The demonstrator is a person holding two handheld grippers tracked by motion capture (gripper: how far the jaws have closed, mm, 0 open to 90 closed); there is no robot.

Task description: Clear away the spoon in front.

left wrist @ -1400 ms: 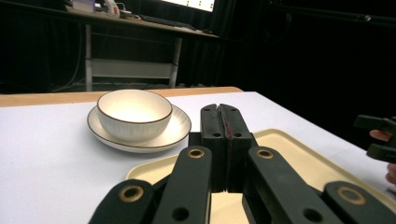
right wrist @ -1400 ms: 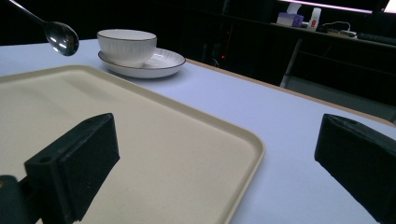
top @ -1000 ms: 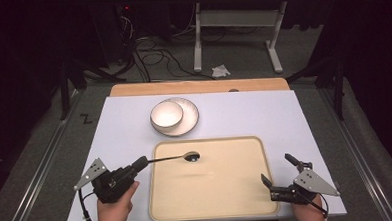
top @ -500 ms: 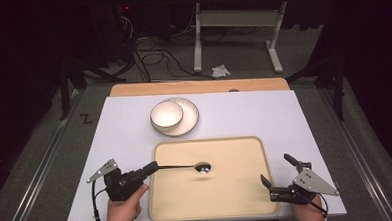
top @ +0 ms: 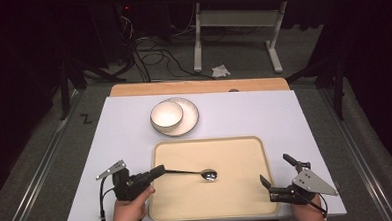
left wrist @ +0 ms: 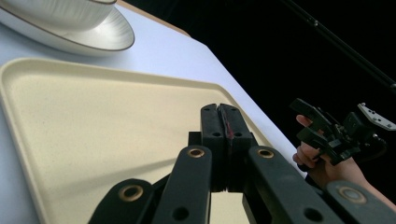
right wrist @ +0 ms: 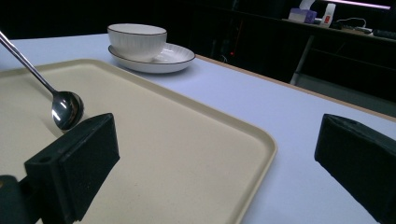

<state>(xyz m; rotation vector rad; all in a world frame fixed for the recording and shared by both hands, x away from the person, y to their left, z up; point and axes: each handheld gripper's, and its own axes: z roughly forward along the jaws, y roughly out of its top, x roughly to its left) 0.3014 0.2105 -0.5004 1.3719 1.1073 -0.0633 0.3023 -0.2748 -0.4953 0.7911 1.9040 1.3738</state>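
From above, the left gripper (top: 159,169) pinches a steel spoon (top: 196,173) by its handle, the shiny bowl low over the cream tray (top: 238,203); the right gripper (top: 277,179) waits spread. Left gripper view: jaws pressed together. Right gripper view: ribbed white bowl (right wrist: 137,41) on its plate (right wrist: 175,56), pale bench (right wrist: 280,112).

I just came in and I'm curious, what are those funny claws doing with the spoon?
A person holds a gripper in each hand. The left gripper is shut on the handle of a spoon, with the spoon's bowl low over the tray. The right gripper waits open by the tray's right edge, holding nothing. A bowl sits on a plate behind the tray.
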